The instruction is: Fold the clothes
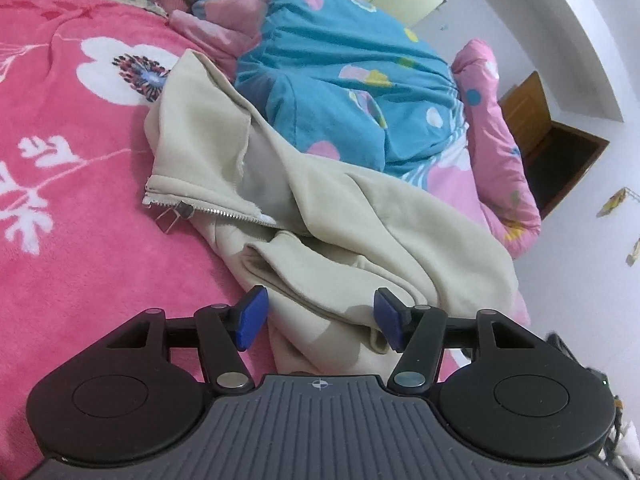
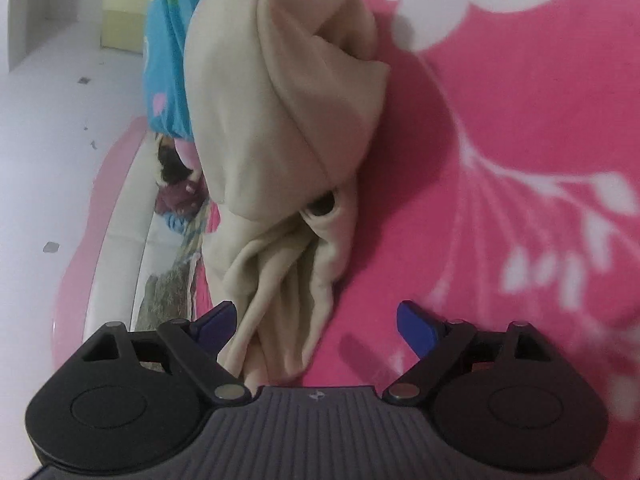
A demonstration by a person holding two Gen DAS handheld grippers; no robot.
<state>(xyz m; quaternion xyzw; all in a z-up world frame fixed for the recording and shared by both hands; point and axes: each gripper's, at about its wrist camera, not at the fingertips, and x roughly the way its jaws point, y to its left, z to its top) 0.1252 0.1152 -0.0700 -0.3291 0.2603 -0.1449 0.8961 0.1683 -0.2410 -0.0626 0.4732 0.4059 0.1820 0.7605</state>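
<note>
cream hoodie crumpled on a pink flowered bed

cream fleece fills the middle of the left wrist view: a zip-up hoodie [image 1: 320, 208] lies rumpled on a pink blanket [image 1: 72, 184] printed with white flowers. its metal zipper [image 1: 224, 213] runs across the near left part, the pull hanging off the end. a folded edge of the garment reaches down between the blue pads of the left tool [image 1: 320, 318]. the jaws are opening, set partly apart, and the pads stand clear of the cloth on both sides, so nothing is pinched. behind the hoodie sits a blue quilt [image 1: 344, 80] with coloured dots, bunched up, with a pink quilt [image 1: 504, 152] beyond it at the bed's edge. at the top a person lies partly under the covers. a brown wooden door [image 1: 560, 148] shows against the pale wall on the right.

in the right wrist view, the picture is smeared and soft. the same hoodie [image 2: 280, 128] runs away from the camera as a long heap on the blanket [image 2: 500, 160], its gathered end coming down toward the right tool [image 2: 318, 324]. the jaws are spread wide; the cloth seems to brush the left pad, while the right pad hangs over bare blanket, and nothing is gripped. the blue quilt [image 2: 166, 48] lies along the far left, with pale floor [image 2: 48, 140] beside the bed.
</note>
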